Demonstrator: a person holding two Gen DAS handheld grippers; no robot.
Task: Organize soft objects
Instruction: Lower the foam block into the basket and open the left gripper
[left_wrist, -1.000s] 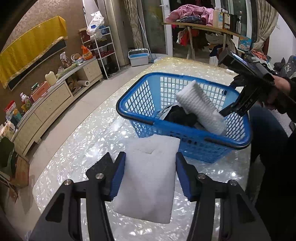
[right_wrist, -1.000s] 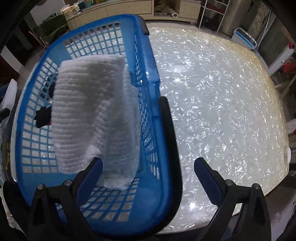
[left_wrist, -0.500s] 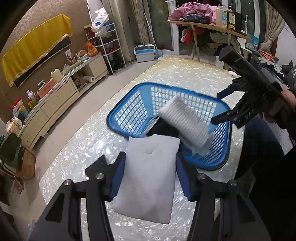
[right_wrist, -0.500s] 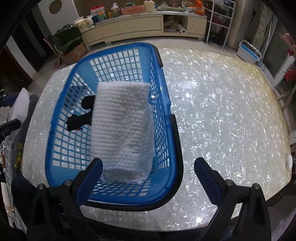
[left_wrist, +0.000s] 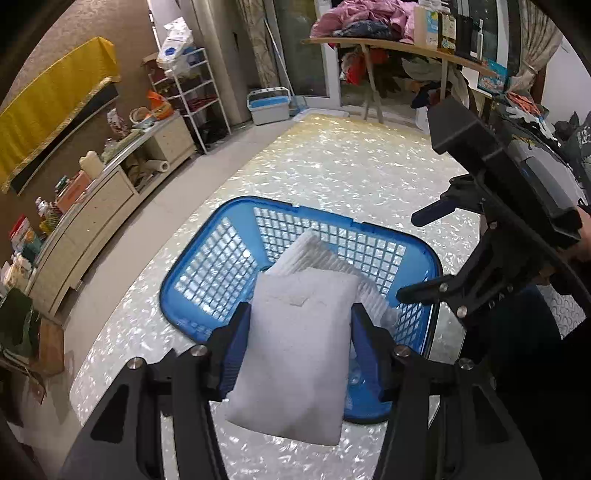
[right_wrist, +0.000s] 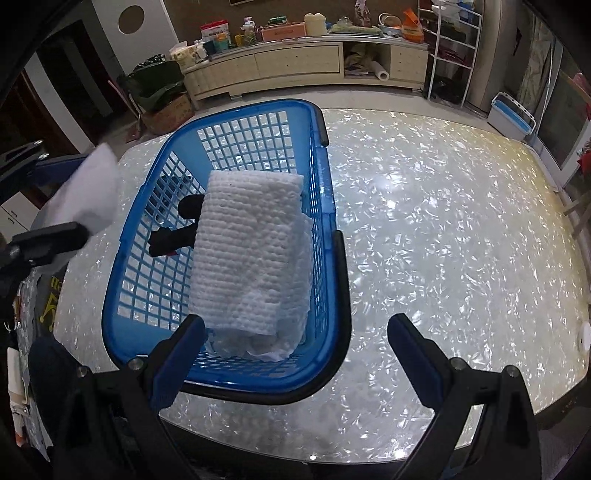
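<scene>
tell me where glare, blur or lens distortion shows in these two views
Left wrist view: fisheye bends the cabinet and walls, corners go black, and the white pad in the left tool is sharp. Right wrist view: lamp glare sparkles on the pearly tabletop, and that pad is blurred at the left edge.

Both wrist cameras look steeply down, from close above, at the blue basket (left_wrist: 207, 280) on the table (right_wrist: 443, 229). They face it from different sides, sharing basket and tabletop.
</scene>
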